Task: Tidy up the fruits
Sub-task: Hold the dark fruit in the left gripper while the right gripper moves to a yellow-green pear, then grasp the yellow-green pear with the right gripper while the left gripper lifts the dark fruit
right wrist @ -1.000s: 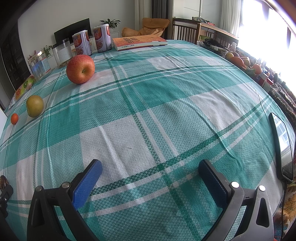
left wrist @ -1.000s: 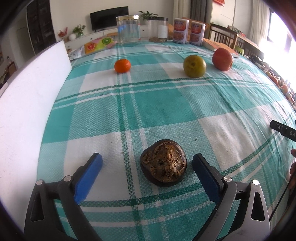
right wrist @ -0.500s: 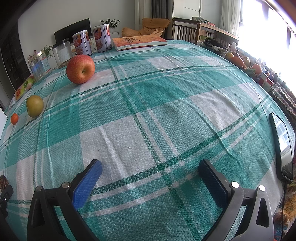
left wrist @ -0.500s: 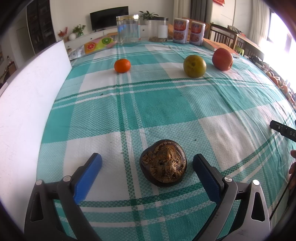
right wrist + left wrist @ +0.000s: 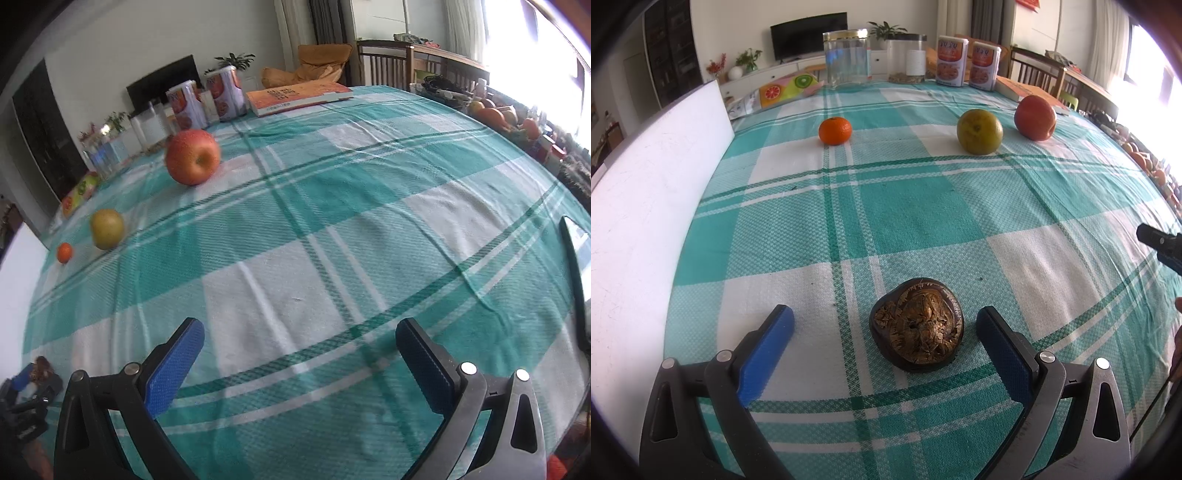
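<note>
A dark brown fruit point(image 5: 916, 329) with a dry, cracked, flaky top lies on the checked cloth, nearest to the left wrist camera; far behind it three round fruits rest in a loose row, well apart from it. From left to right these are a small orange mandarin point(image 5: 835, 130), a yellow-green fruit point(image 5: 979, 131) and a red apple point(image 5: 1034, 117); the last two are near each other.

Left wrist cam sits low over the tablecloth point(image 5: 923, 206), looking forward along its two fingers point(image 5: 768, 339); the dark husked fruit point(image 5: 916, 328) sits close, between the fingertips. Beyond the tips: mandarin point(image 5: 835, 130), green-yellow fruit point(image 5: 979, 131), apple point(image 5: 1034, 117). Right wrist cam is also low, facing forward over bare cloth between its fingers point(image 5: 173, 363). Shared: the same three fruits, far-left past its left fingertip, plus the cans point(image 5: 186, 105).
</note>
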The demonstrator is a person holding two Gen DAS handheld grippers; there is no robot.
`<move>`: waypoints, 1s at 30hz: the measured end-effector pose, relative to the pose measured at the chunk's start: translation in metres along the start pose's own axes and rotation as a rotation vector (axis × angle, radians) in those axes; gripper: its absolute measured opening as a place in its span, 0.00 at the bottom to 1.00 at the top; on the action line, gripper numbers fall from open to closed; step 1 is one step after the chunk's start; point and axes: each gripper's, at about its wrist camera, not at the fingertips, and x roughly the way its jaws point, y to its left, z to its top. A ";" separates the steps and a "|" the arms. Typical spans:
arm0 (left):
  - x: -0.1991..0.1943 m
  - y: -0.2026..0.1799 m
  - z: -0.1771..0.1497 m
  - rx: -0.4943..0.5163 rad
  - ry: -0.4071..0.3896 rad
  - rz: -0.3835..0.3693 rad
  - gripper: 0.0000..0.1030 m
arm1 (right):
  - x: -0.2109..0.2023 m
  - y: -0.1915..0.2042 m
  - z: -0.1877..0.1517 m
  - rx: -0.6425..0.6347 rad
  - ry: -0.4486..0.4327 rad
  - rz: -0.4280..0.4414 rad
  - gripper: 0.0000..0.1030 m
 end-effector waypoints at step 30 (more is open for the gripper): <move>-0.004 0.006 -0.001 -0.011 0.016 -0.081 0.97 | 0.020 0.065 0.009 0.008 0.128 0.420 0.48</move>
